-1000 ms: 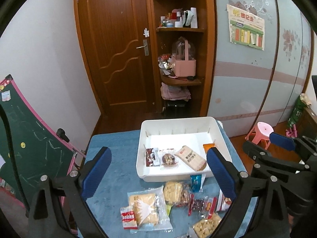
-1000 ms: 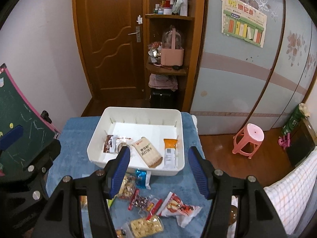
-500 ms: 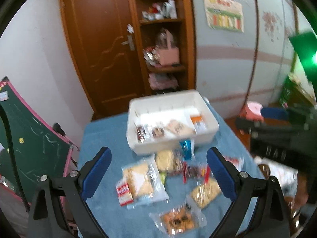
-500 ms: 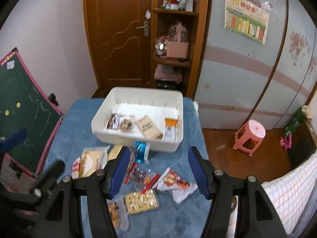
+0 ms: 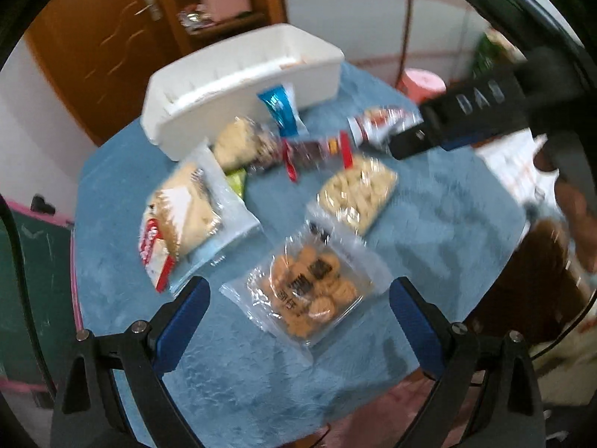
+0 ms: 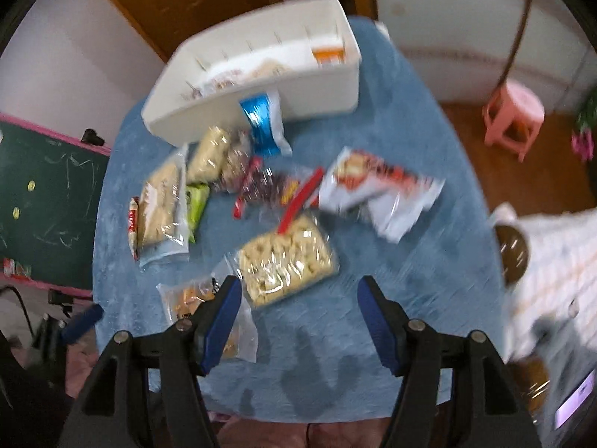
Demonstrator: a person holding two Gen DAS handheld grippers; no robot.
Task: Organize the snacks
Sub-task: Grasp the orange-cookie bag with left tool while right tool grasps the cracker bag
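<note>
Before you, a table under a blue plush cloth point(image 6: 373, 119) carries a white plastic bin point(image 6: 321, 86) at its far end. Loose snack packets lie on the cloth in front of it: a blue sachet point(image 6: 261, 127) leaning against the bin wall, a clear bag of pale crackers point(image 6: 287, 257), a bag of brown cookies point(image 5: 309, 291), a large sandwich-biscuit pack point(image 5: 183, 209) and a red-and-white packet point(image 6: 377, 183).

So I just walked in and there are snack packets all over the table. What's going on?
A person with tongs in each hand is sorting snacks into the white bin. A few packets already lie in it; most sit loose on the blue cloth. Both tongs are open and empty: the left tongs over a cookie bag, the right tongs near a cracker bag.
</note>
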